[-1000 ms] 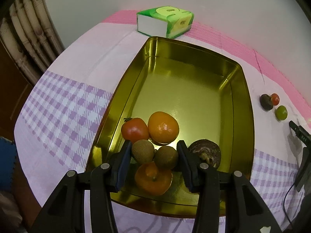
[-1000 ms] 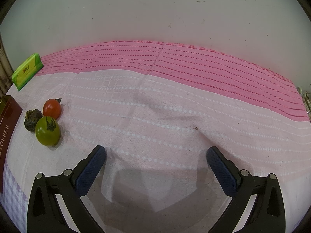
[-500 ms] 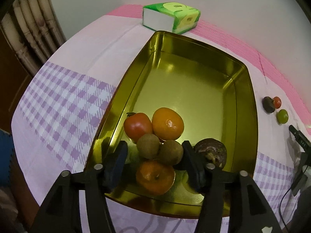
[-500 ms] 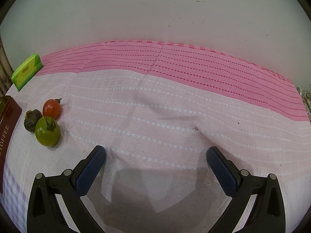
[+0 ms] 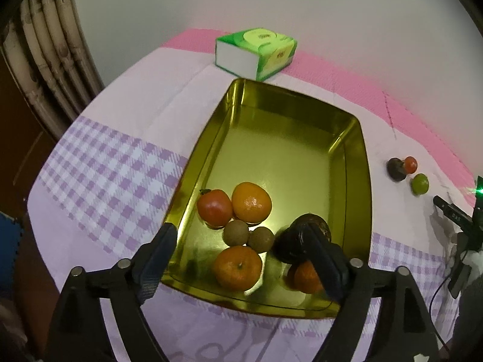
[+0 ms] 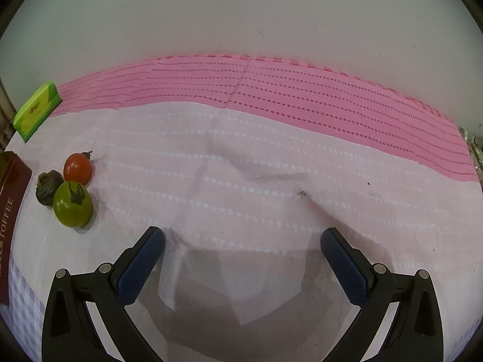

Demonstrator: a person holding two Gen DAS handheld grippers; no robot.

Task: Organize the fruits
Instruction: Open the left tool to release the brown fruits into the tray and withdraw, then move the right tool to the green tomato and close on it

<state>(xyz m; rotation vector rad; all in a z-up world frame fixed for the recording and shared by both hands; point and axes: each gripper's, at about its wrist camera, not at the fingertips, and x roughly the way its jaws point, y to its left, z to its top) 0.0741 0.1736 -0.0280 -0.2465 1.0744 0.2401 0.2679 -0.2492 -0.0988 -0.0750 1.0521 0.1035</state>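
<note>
A gold tin tray (image 5: 353, 138) holds a red tomato (image 5: 214, 208), an orange (image 5: 252, 202), two small brown fruits (image 5: 236, 233) side by side, a second orange (image 5: 237, 268), a dark wrinkled fruit (image 5: 302, 235) and a third orange (image 5: 306, 276) half hidden by a finger. My left gripper (image 5: 235, 230) hangs above the tray's near end. Its jaws are opening, and the brown fruits lie between them untouched. On the cloth to the right lie a red tomato (image 6: 77, 167), a dark fruit (image 6: 47, 187) and a green tomato (image 6: 72, 203). My right gripper (image 6: 242, 233) stands open over bare cloth beside them.
A green tissue box (image 5: 256, 52) sits behind the tray near the wall. The tray's brown outer wall (image 6: 9, 211) shows at the left of the right wrist view. Bamboo furniture (image 5: 51, 54) stands off the table's left. A black device with cables (image 5: 462, 220) sits at the right edge.
The left gripper's jaws have spread apart and let go of the two brown fruits, which stay in the tray. The gripper has lifted a little. The right gripper has not moved.
</note>
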